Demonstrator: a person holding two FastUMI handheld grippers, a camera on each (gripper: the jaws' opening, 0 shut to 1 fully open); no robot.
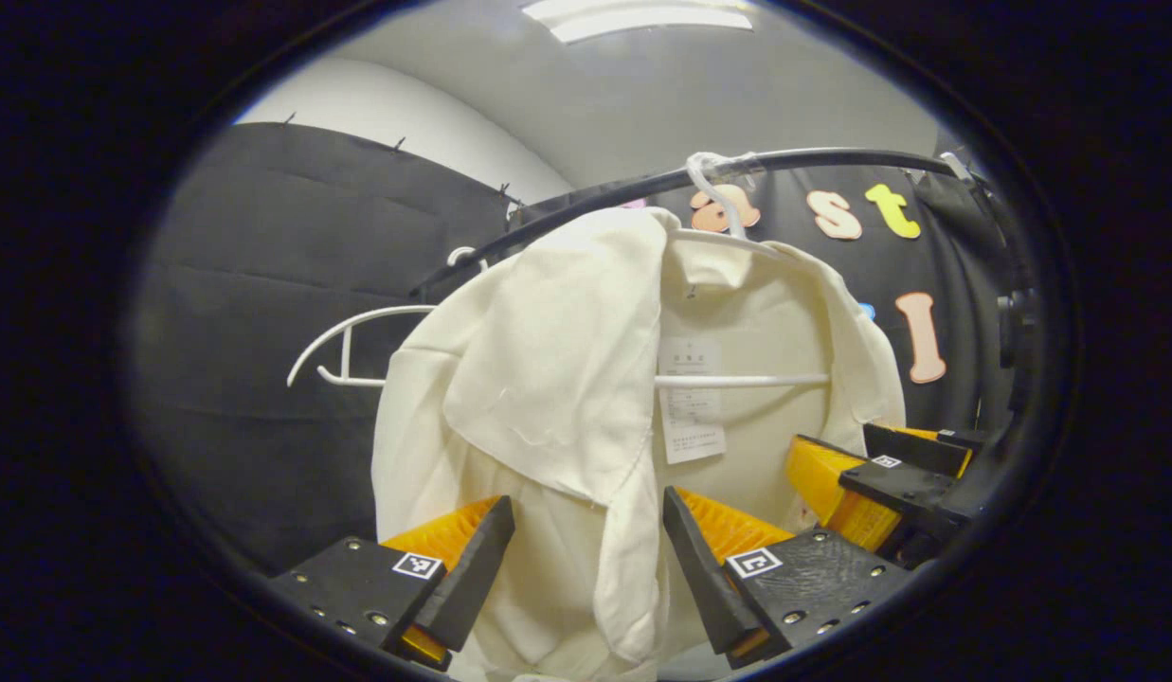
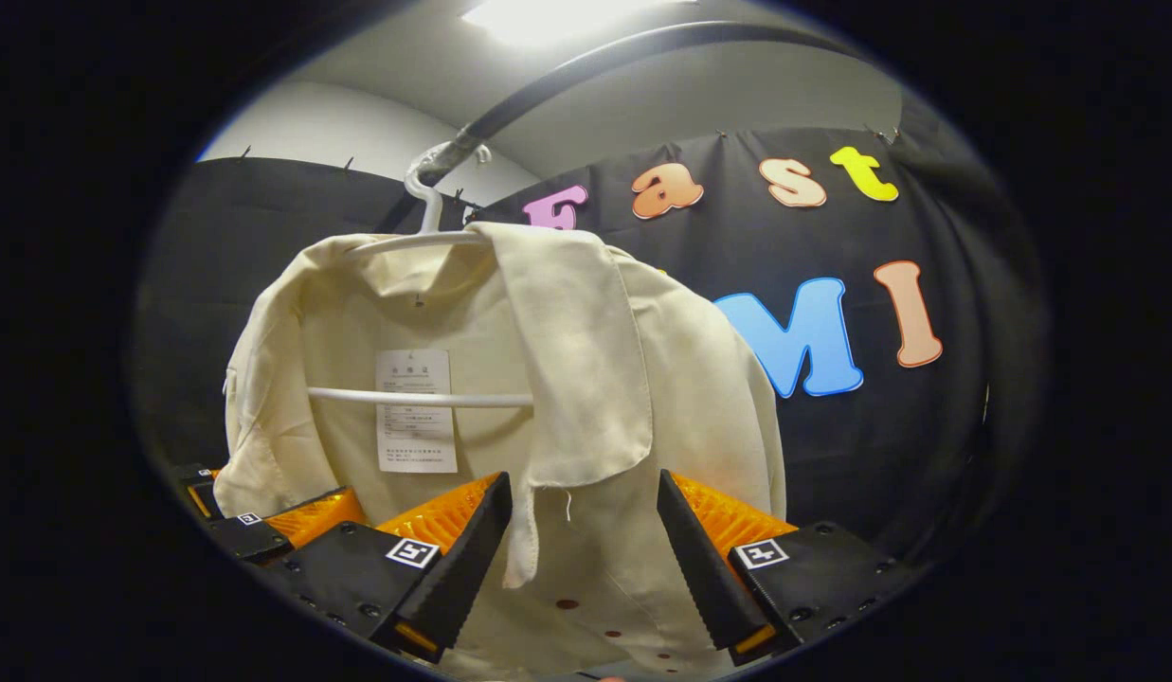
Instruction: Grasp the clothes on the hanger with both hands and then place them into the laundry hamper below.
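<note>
Booth interior: black cloth wall (image 2: 879, 426) pinned along its top edge, pale wall (image 1: 405, 114) above at 11 o'clock, grey ceiling w/ lit strip light (image 1: 642, 14) at 12. Dark rail (image 1: 832, 159) arcs across.

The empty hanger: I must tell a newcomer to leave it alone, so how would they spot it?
Follow the dark rail overhead. Beside the hanger carrying the cream shirt hangs the empty hanger, bare white against the black cloth wall.
</note>
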